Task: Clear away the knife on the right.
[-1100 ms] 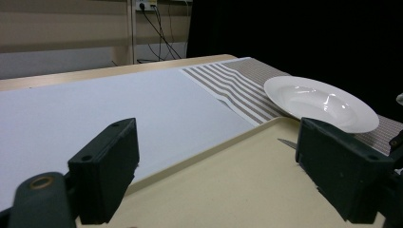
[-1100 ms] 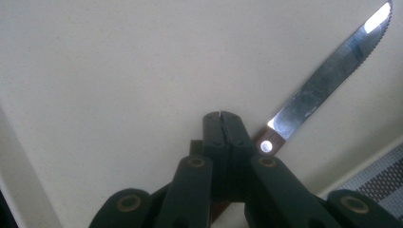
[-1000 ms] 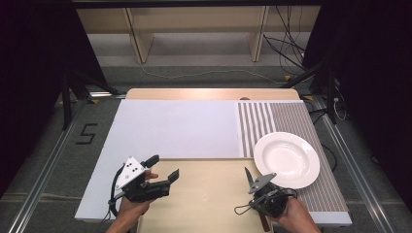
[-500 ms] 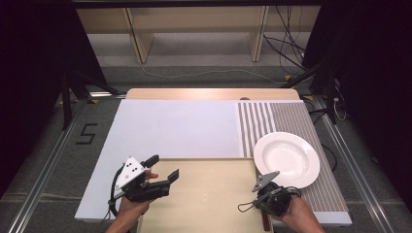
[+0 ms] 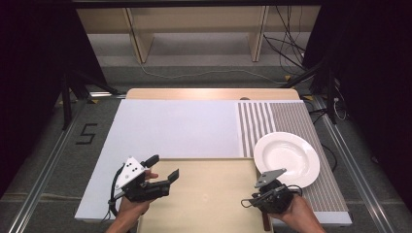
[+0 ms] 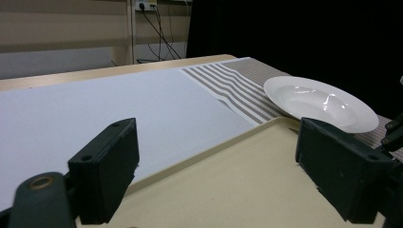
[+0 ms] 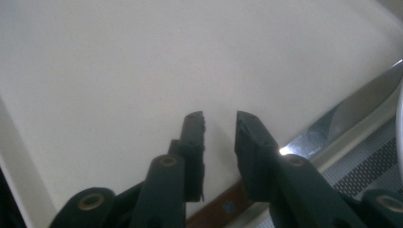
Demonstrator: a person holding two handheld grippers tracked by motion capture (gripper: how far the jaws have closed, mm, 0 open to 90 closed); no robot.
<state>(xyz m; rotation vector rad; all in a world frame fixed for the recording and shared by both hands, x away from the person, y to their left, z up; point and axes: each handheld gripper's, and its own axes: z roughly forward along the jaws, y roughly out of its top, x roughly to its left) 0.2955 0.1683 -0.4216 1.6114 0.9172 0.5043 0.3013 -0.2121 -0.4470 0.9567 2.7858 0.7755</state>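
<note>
A cream tray lies at the table's near edge. My left gripper hovers over its left rim, open wide with nothing between the jaws; in the left gripper view it looks across the tray toward a white plate. At the tray's right side my right gripper tilts down, and in its own view the jaws stand a narrow gap apart, holding nothing. A knife with a steel blade and wooden handle lies along the tray's right rim, just beneath and beside those jaws.
The white plate rests on a grey striped mat right of the tray. A plain white mat covers the table's middle and left. Wooden shelving and cables stand beyond the far edge.
My right gripper has tipped from pointing up and forward to pointing down and left over the tray, and its jaws have narrowed. The left gripper has stayed put.
</note>
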